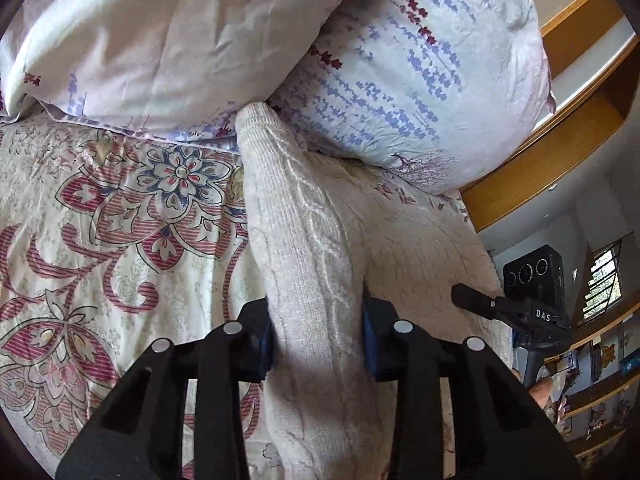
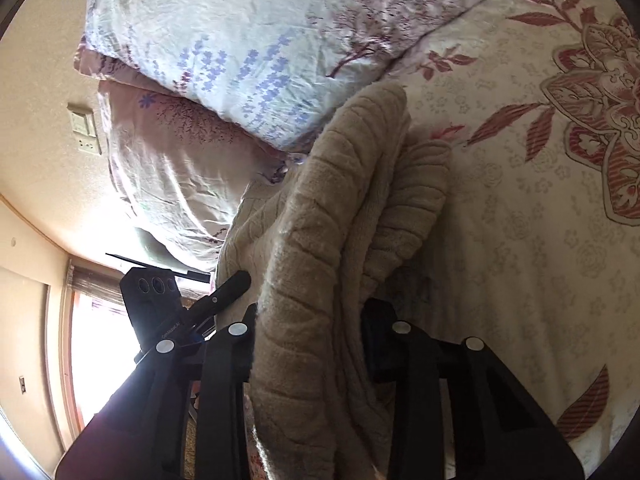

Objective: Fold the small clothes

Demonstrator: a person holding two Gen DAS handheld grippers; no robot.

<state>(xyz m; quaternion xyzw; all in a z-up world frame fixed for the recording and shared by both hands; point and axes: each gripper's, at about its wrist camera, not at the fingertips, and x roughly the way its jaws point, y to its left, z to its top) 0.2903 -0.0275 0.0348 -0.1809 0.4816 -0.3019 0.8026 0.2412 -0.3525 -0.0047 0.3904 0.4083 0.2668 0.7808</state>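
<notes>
Taking the cream knitted sweater as the landmark, the flowered bedspread spreads flat and bare to its left in the left wrist view, the widest open room there, running out to the picture's edge. Above that stretch and against the sweater's far end lie two pillows, one plain pale, one printed with blue and dark red sprigs, which close off the far side. To the right of the sweater the bed ends at a wooden headboard edge, with shelves beyond. The sweater lies on the bedspread, its cable-knit sleeve raised as a long ridge running from the pillows toward the camera. The left gripper has its jaws narrowed on that sleeve, the blue pads pressing both sides of it. Low at the sweater's right edge the other tool's black finger rests on the knit, a hand behind it. In the right wrist view, a wall and bright window stand left of the sweater, the pillows above it, and open bedspread to its right. Here the knit is bunched in thick ribbed folds, tan in shadow, and the right gripper is clamped narrowly on that bunch.
</notes>
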